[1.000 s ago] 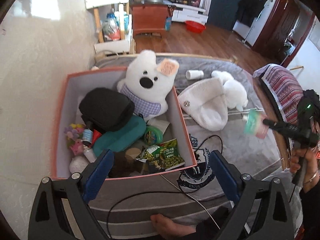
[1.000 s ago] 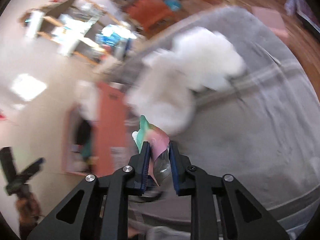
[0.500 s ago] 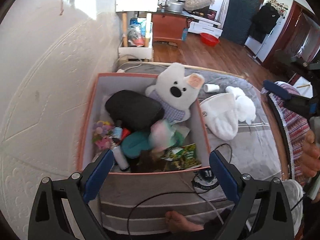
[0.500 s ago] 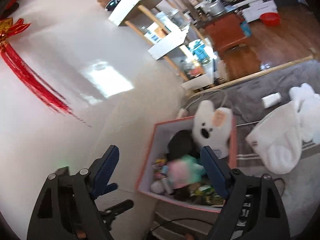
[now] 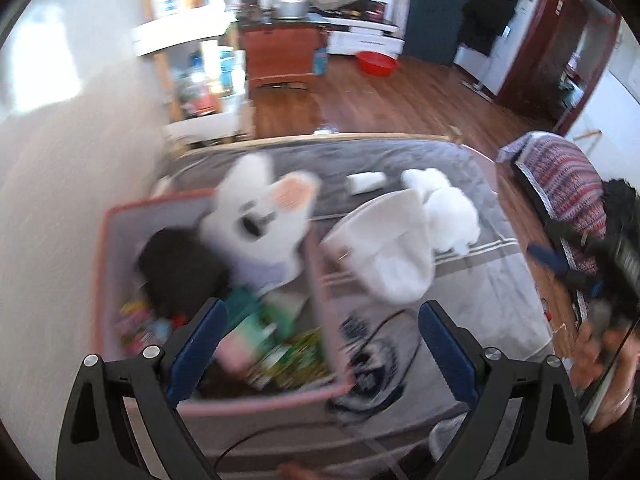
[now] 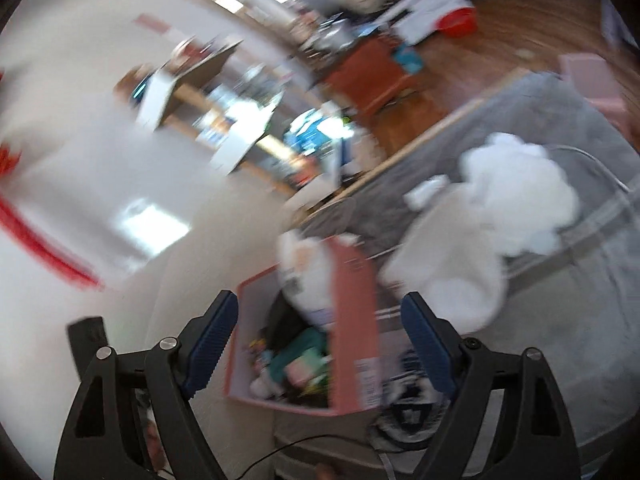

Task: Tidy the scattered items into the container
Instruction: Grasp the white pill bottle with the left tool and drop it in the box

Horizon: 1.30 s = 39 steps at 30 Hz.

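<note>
Pink box edge adjoins white hat on bed.

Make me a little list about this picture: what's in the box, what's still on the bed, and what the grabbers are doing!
Container: pink-rimmed fabric box on the grey bed cover
Inside box: white plush bear, black soft bundle, teal item and snack packets, blurred
Still on bed: white knit hat, fluffy white plush toy, small white roll
Left gripper: fingers wide apart, empty
Right gripper: fingers wide apart, empty
</note>
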Motion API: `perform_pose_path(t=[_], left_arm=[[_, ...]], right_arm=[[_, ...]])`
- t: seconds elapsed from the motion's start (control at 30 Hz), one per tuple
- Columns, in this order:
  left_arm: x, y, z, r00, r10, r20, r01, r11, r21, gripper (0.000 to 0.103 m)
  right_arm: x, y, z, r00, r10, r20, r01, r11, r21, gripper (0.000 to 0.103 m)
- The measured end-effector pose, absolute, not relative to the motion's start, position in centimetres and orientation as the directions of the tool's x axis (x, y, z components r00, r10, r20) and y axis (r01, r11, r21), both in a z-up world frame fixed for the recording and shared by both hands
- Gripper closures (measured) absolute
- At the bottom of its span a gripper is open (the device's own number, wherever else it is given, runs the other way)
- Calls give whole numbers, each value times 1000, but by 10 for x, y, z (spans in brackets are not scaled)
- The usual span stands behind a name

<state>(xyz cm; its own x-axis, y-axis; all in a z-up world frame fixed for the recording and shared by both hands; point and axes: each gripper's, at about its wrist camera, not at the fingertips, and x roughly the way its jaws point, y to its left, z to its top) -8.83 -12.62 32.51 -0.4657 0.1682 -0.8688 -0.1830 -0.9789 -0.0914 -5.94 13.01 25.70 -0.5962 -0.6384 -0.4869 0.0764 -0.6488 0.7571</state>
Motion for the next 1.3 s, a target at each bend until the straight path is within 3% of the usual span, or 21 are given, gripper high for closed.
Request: perform_pose_path(t=[0.2, 0.37, 0.47, 0.53, 0.7, 0.77, 0.8, 0.9, 1.0, 1.2, 1.3], left_arm=[[-207, -31, 278, -415, 149, -897, -255, -966, -42, 6], [-319, 35, 201, -351, 23, -936, -304, -948, 91, 6], [-362, 65, 143, -303, -104, -947, -416, -880, 229, 6], [-382, 77, 109, -286, -171, -943, -486, -822, 297, 6], [-413, 94, 52, -215, -161, -963, -588, -766, 259, 9], [-420, 90, 36, -137, -168, -976, -554, -804, 216, 51], [-418, 88, 36, -136, -168, -976, -533, -818, 215, 51], [-406, 80, 54, -112, -113, -987, -512, -845, 155, 54], [-378, 66, 106, -187, -87, -979, -484, -859, 169, 54], [-279, 9, 262, -315, 51, -948, -464, -879, 106, 54], [-222, -45, 326, -379, 65, -923, -402, -910, 101, 54]], right_arm=[[-48, 235, 162, -678, -600, -425, -103, -494, 863, 23], [-36, 303, 64, -687, -588, -427, -314, -289, 904, 26], [-48, 327, 51, -716, -600, -357, -317, -176, 932, 26], [-60, 338, 60, -741, -582, -335, -269, -200, 942, 26], [-76, 340, 56, -730, -608, -312, -251, -187, 950, 26], [-77, 334, 46, -703, -628, -335, -280, -189, 941, 26], [-76, 332, 41, -693, -633, -345, -290, -193, 937, 26], [-77, 328, 33, -674, -647, -357, -305, -196, 932, 26], [-74, 326, 36, -673, -649, -355, -292, -207, 934, 26], [-68, 325, 51, -680, -641, -357, -247, -258, 934, 27], [-63, 318, 56, -672, -613, -416, -260, -330, 907, 27]])
